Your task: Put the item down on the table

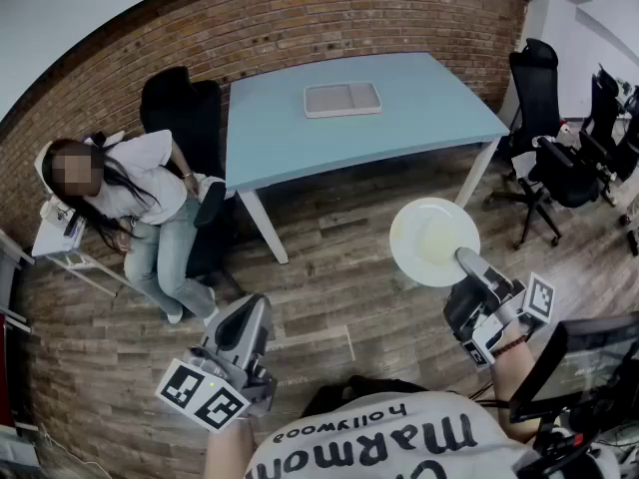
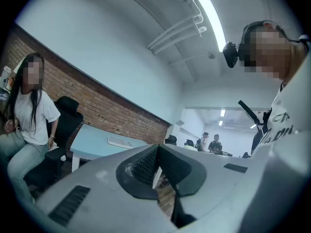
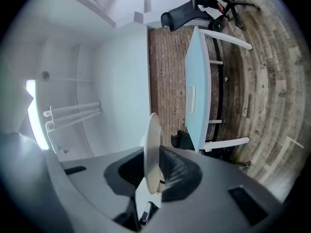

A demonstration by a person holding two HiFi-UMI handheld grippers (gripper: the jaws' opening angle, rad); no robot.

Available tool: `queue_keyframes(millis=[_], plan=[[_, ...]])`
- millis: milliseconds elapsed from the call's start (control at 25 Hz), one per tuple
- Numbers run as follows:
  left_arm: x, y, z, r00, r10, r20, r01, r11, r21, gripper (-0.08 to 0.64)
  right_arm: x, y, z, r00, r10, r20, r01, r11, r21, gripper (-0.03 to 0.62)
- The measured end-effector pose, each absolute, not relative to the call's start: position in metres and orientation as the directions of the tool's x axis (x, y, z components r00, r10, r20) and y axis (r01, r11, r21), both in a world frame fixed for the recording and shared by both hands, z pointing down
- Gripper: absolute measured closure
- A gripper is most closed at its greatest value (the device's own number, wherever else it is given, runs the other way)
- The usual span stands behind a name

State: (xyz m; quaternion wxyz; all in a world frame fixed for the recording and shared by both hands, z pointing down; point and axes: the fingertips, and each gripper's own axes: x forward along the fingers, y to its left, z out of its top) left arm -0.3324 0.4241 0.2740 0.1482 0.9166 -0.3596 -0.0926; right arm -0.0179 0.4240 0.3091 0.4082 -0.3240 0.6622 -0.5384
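A round white plate (image 1: 434, 240) hangs over the wooden floor, with my right gripper (image 1: 467, 259) shut on its near rim. In the right gripper view the plate (image 3: 153, 149) shows edge-on between the pads of the right gripper (image 3: 154, 171). The light blue table (image 1: 419, 98) stands farther ahead, apart from the plate, and carries a flat grey tray (image 1: 342, 99). My left gripper (image 1: 252, 307) is held low at the left, shut with nothing in it. In its own view the left gripper (image 2: 156, 165) points toward the table (image 2: 95, 142).
A person (image 1: 140, 208) sits on a black chair (image 1: 185, 108) left of the table. Black office chairs (image 1: 559, 158) stand at the right. A brick wall (image 1: 300, 18) runs behind the table. Bare wooden floor (image 1: 339, 257) lies between me and the table.
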Motion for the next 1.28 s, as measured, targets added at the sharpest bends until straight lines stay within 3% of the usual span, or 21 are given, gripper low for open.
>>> queue_keyframes(millis=[280,800,1040,1280], plan=[[-0.336,0.429,0.283,0.713,-0.7,-0.022,-0.665,-0.686,0.295,0.552,-0.013,0.428,0.313,-0.437,-0.875,-0.207,0.051,0.205,-0.977,0.529],[-0.351,0.425,0.299,0.683,-0.73,-0.018,-0.68,-0.644,0.35,0.552,0.0,0.425,0.316,-0.433,-0.878,-0.203,0.034,0.21,-0.977,0.529],[-0.351,0.417,0.315,0.674,-0.737,0.055,-0.708,-0.622,0.335,0.552,0.008,0.408,0.326,-0.435,-0.879,-0.194,0.036,0.199,-0.979,0.529],[-0.348,0.376,0.316,0.623,-0.781,0.043,-0.741,-0.572,0.353,0.552,0.033,0.366,0.337,-0.441,-0.879,-0.181,0.021,0.191,-0.981,0.529]])
